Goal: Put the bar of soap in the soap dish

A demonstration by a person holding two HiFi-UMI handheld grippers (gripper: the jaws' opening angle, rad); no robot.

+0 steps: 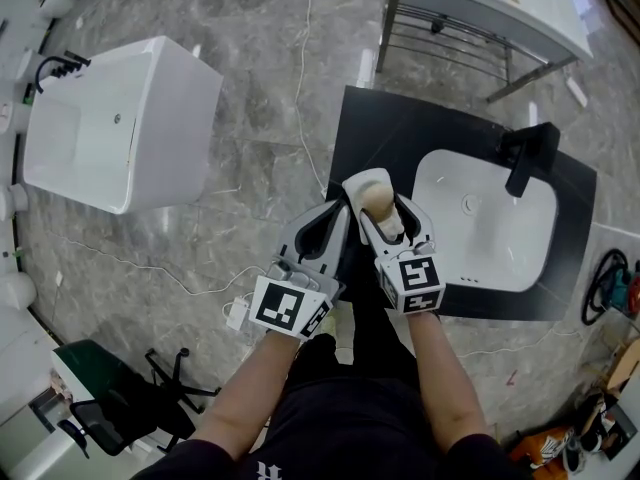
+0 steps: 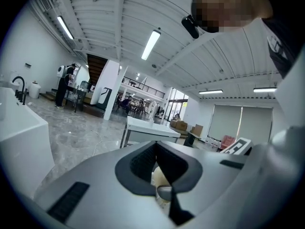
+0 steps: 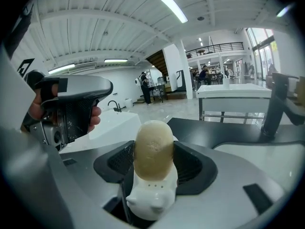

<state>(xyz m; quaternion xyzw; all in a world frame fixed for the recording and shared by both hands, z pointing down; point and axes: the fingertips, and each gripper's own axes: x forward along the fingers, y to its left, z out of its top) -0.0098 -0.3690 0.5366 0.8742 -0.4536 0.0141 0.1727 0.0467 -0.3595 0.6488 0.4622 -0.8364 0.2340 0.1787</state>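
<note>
1. Big open hall with a grey marble floor (image 1: 250, 88). White tub (image 1: 110, 123) off to the left, black counter (image 1: 380, 128) with a white basin (image 1: 490, 228) and dark tap (image 1: 525, 153) to the right. All of that well below the grippers.
2. Right gripper (image 1: 378, 196) pinching the white dish (image 3: 150, 194) by its sides, beige soap (image 3: 153, 149) standing upright in it between the pads. Held up in the air near the counter's left edge, resting on nothing.
3. Clamped across the dish, probably to avoid squeezing a slippery bar directly. Looks seated, but can't tell how deep from these angles.
4. Left gripper (image 1: 335, 218) pressed together with nothing in it, tucked just beside the right one, tips close to the dish. Guessing parked there to steady or nudge the soap in case of tipping.
5. Soap-in-dish part looks basically done. Probably only needs setting down on the counter by the basin.
6. Main worry is a tall bar on a small dish, so pretty top-heavy. Best kept level and lowered slowly, no sudden tilt.
</note>
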